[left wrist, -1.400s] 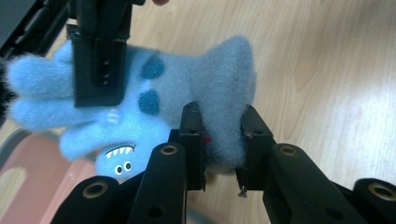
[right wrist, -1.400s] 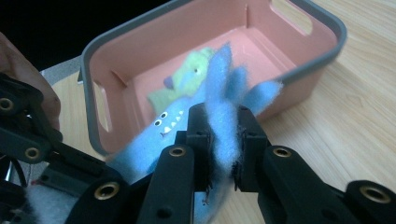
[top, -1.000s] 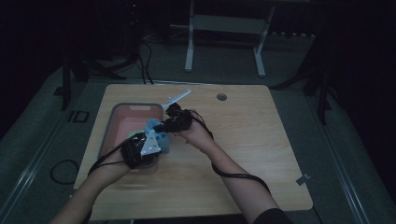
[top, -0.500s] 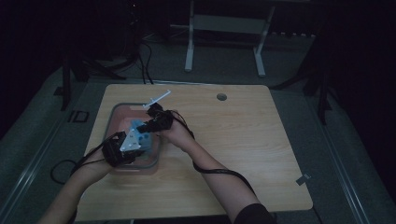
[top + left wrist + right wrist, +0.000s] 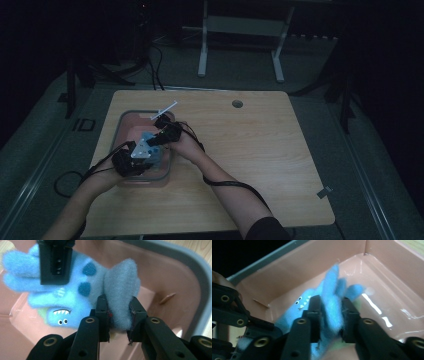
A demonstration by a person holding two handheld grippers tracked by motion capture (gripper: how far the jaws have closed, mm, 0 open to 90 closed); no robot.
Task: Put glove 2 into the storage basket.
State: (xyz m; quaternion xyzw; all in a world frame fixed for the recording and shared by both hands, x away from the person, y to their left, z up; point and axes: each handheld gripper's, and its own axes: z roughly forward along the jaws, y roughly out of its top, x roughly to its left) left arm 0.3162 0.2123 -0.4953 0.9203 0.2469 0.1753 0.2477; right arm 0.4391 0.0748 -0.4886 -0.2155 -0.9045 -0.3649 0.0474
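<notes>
Two grippers are clamped on a blue plush monster [image 5: 75, 300] over the pink bin [image 5: 175, 277], left fingers [image 5: 103, 312] pinching its grey wing, right fingers [image 5: 315, 315], just eased, around its limbs; soft, light, best pinched by those floppy bits.

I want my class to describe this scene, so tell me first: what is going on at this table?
A person holds a two-jaw gripper in each hand over a pink tub on a wooden table. Both grippers carry one fluffy blue toy monster inside the tub. The left gripper is shut on its grey-blue end; the right gripper, whose jaws have just been opening, has a limb between them.
</notes>
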